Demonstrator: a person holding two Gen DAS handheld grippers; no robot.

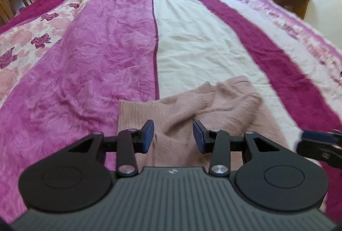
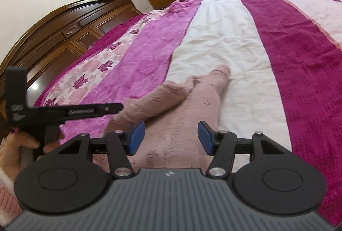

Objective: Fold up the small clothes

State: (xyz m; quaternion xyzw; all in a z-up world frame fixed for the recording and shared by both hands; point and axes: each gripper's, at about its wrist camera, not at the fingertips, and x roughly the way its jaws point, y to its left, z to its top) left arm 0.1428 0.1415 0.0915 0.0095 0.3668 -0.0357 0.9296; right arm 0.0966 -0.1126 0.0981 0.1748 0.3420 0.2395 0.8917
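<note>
on the striped bed (image 1: 132, 42) we see a pink sweater (image 1: 192, 107) lying flat. our left claw (image 1: 173, 134) and right claw (image 2: 171, 138) hover just above it, both spread wide, empty.

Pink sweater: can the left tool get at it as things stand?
Probably yes. The left tool is open right over the pink sweater, nothing between them; the right tool, also open, sits off to the side.

A pink fuzzy sweater (image 1: 203, 107) lies on the striped bedspread (image 1: 96, 55).
</note>
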